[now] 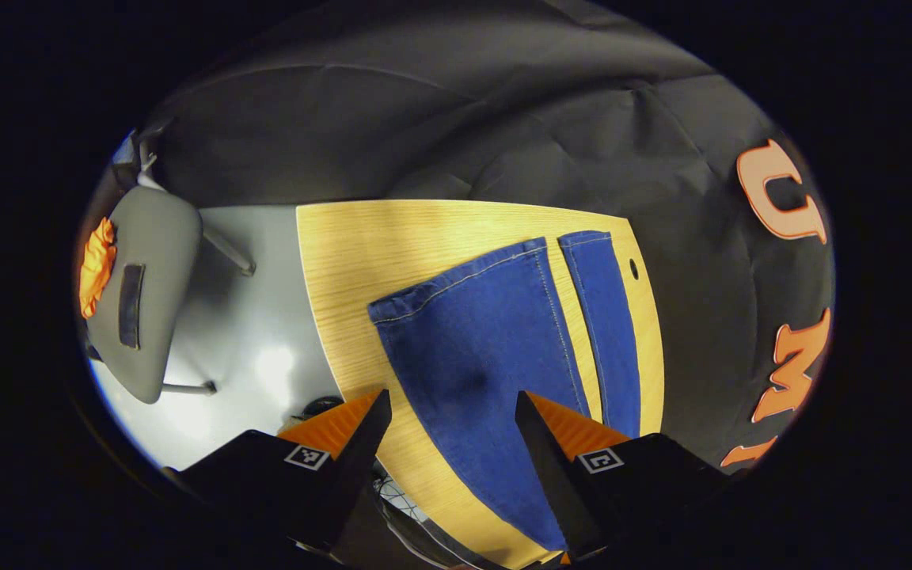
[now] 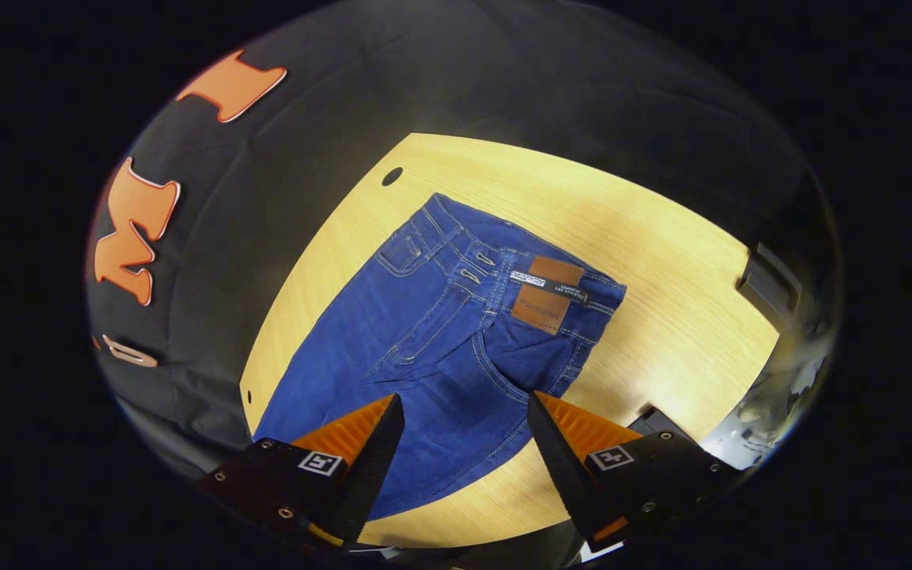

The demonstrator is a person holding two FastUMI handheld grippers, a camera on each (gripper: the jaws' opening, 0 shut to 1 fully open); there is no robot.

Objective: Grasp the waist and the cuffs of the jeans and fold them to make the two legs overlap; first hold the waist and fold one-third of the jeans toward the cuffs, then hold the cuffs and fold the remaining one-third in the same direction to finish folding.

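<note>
Jeans [image 1: 495, 348] flat on the table [image 1: 361, 237], long axis running between my grippers. Left gripper [image 1: 452, 416] spread above the cuffs [image 1: 456, 277]; right gripper [image 2: 464, 419] spread above the waist [image 2: 503, 261]. Nothing held.

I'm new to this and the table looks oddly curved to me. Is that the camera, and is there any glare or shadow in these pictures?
Left gripper view: the lens bows the table, glare whitens the floor, and a soft shadow darkens the jeans between the gripper fingers. Right gripper view: the table bulges likewise, evenly lit, with the waist patch sharp.
</note>
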